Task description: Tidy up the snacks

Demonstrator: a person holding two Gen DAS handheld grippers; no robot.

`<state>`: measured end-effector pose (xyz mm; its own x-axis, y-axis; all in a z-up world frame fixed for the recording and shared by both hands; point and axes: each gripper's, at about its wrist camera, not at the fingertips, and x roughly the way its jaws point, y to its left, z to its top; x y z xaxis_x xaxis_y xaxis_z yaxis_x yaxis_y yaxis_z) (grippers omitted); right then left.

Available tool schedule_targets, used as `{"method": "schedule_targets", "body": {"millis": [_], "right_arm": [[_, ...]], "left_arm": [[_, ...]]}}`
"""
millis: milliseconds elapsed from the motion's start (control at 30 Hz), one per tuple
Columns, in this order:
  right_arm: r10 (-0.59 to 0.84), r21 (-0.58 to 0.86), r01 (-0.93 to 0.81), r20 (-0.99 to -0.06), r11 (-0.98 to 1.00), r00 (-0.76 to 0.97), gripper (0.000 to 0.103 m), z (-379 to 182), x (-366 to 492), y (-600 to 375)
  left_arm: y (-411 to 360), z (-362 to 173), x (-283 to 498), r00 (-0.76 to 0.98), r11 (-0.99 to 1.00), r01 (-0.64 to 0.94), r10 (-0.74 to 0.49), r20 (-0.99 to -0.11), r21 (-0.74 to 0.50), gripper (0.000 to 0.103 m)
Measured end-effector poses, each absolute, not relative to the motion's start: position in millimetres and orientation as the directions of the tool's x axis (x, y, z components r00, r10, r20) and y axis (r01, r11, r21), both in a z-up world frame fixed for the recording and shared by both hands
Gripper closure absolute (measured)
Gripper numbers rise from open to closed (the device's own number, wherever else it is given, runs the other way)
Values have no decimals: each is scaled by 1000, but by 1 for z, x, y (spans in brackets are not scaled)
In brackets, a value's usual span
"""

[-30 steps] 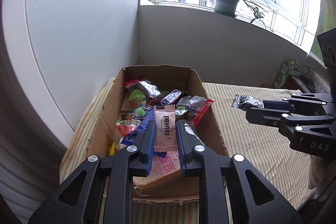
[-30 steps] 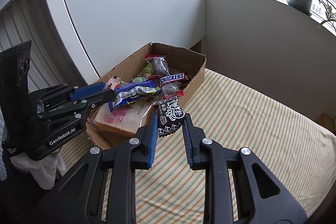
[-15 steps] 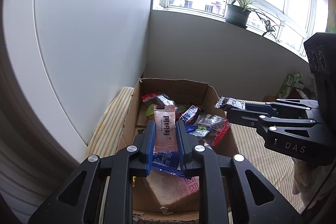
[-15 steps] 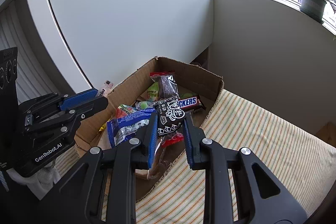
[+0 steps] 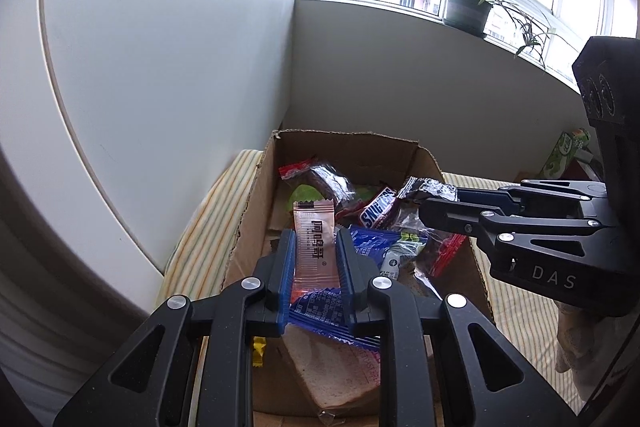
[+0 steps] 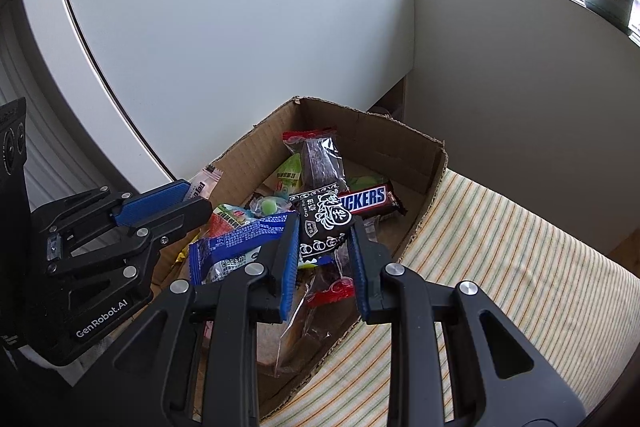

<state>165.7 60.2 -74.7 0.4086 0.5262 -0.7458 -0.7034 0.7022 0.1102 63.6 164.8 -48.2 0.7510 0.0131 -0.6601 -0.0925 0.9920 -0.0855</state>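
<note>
Two grippers over one box (image 5: 256, 219): left (image 5: 316, 241) clamps pink sachet (image 5: 314, 227); right (image 6: 325, 227) opening, black packet (image 6: 324, 223) seemingly between fingers.

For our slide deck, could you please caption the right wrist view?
Right gripper holding a black snack packet over the cardboard box of snacks.

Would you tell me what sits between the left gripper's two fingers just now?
A pink packet, pinched in the left gripper above the cardboard box; the left wrist view shows it.
</note>
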Motion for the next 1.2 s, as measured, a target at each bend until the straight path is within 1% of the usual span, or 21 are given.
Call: {"method": "schedule_targets", "body": {"millis": [33, 400, 433, 467, 500, 533, 567, 633, 700, 733, 767, 833, 1000, 1067, 1200], "right_arm": [[523, 105, -703, -745, 704, 413, 75, -75, 165, 60], [515, 91, -692, -738, 716, 436, 73, -69, 162, 51], [514, 90, -689, -736, 719, 441, 68, -68, 161, 50], [515, 86, -687, -731, 721, 448, 57, -66, 160, 48], [514, 80, -685, -726, 724, 457, 52, -64, 159, 46], [513, 75, -684, -721, 726, 466, 45, -63, 157, 44], [513, 71, -682, -717, 728, 472, 44, -61, 156, 43], [512, 68, -678, -712, 732, 481, 44, -57, 154, 38], [515, 74, -672, -705, 737, 487, 37, -53, 152, 33], [518, 74, -670, -699, 738, 493, 28, -51, 149, 31], [520, 71, -670, -692, 739, 501, 22, -49, 147, 28], [519, 61, -669, -684, 741, 512, 19, -45, 141, 23], [505, 45, -662, -685, 748, 524, 17, -42, 128, 11], [496, 40, -651, -683, 758, 536, 13, -41, 123, 2], [490, 54, -621, -669, 782, 559, 11, -39, 115, -18]], "left_arm": [[164, -48, 63, 751, 992, -93, 15, -660, -84, 84], [162, -45, 64, 758, 992, -105, 32, -651, -73, 84], [162, -45, 64, 760, 992, -107, 35, -649, -72, 83], [161, -44, 62, 761, 992, -110, 39, -648, -70, 78], [161, -44, 62, 763, 991, -112, 42, -646, -67, 73], [161, -43, 60, 766, 991, -117, 48, -641, -66, 62], [161, -42, 58, 770, 990, -122, 53, -636, -65, 53], [160, -40, 55, 777, 991, -122, 56, -627, -62, 52], [159, -38, 52, 781, 990, -130, 67, -620, -56, 50], [157, -37, 50, 784, 990, -131, 69, -617, -55, 45], [156, -37, 48, 786, 990, -131, 70, -614, -54, 41], [152, -36, 43, 790, 990, -137, 84, -607, -41, 38], [145, -32, 32, 798, 988, -148, 99, -595, -34, 35], [140, -31, 26, 803, 989, -149, 109, -586, -21, 30], [132, -30, 15, 808, 988, -153, 119, -576, -10, 29]]}}
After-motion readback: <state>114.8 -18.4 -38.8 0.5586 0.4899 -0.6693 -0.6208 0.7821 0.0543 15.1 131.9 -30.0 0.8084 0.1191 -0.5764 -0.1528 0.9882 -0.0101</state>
